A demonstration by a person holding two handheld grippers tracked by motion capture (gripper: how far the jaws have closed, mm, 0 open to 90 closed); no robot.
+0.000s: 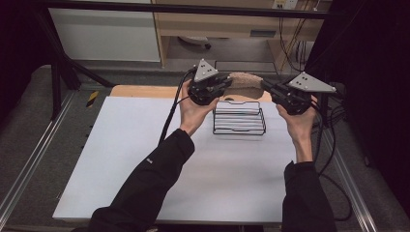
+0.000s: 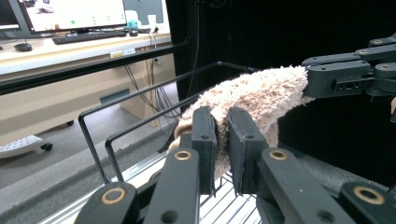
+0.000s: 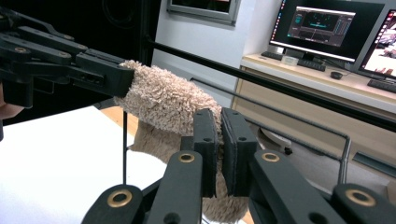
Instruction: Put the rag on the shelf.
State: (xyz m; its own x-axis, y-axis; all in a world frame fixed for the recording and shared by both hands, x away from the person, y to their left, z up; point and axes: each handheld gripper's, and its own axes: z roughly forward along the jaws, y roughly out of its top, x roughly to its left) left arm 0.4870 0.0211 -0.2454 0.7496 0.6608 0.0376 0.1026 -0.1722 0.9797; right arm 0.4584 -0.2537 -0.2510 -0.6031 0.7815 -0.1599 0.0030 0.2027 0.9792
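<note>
Towel (image 1: 244,83): beige, fluffy, stretched between both ends, sagging slightly, held above the rear edge of the wire rack (image 1: 239,118).

Towel stretched between two grippers

The left gripper (image 1: 223,85) and right gripper (image 1: 269,88) each clamp an end of the tan towel (image 1: 245,83); the black wire rack (image 1: 239,119) sits just below and between them.

You are working in a lab or research workroom. Your bench (image 1: 121,159) is a plain white sheet fenced by a black metal frame (image 1: 183,8), with dark curtains (image 1: 372,72) closing off the sides. Beyond it stand wooden desks (image 3: 327,88) carrying lit monitors (image 3: 322,28) and keyboards (image 2: 86,36), with cables (image 1: 290,43) hanging below and an office chair base (image 2: 21,145) on the grey floor.
</note>
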